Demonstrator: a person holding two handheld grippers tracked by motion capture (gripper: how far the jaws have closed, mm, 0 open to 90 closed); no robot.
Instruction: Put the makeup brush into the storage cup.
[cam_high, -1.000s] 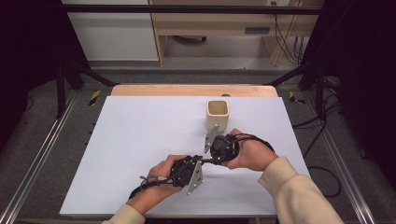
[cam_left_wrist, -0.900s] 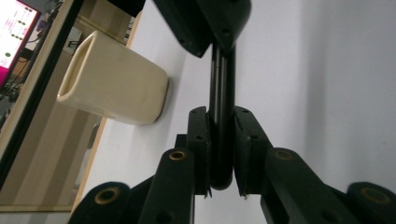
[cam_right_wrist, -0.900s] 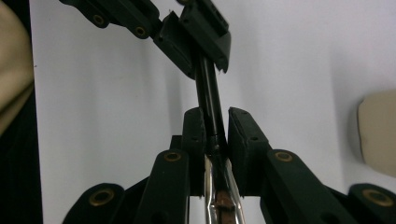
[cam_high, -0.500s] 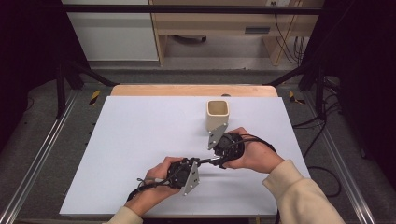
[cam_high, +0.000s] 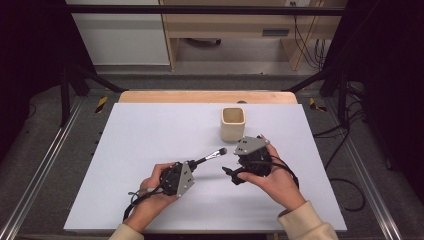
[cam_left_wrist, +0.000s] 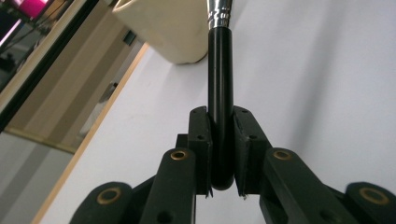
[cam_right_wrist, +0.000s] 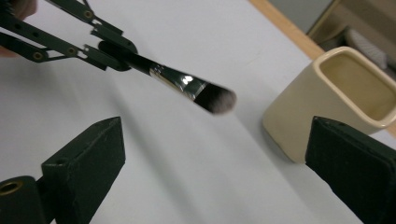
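Observation:
A black-handled makeup brush (cam_high: 211, 157) with a silver ferrule and dark bristles is held just above the white table, pointing toward a cream square cup (cam_high: 233, 123). My left gripper (cam_high: 198, 163) is shut on the end of the brush handle (cam_left_wrist: 220, 88), with the pads pressing both sides. The right gripper (cam_high: 231, 175) sits just right of the brush tip. Its jaws have just been opening and now stand wide, with nothing between them. In the right gripper view the brush (cam_right_wrist: 187, 86) hangs beyond the open jaws, and the cup (cam_right_wrist: 341, 98) stands at the right.
The white table top (cam_high: 150, 130) has a wooden strip (cam_high: 207, 96) along its far edge. The cup stands at the back right of the board, a short way beyond the right hand. Metal frame rails and cables run along both sides.
The right gripper has opened off the brush and drawn away to the right. The left gripper has carried the brush a little to the left, so the two hands stand farther apart.

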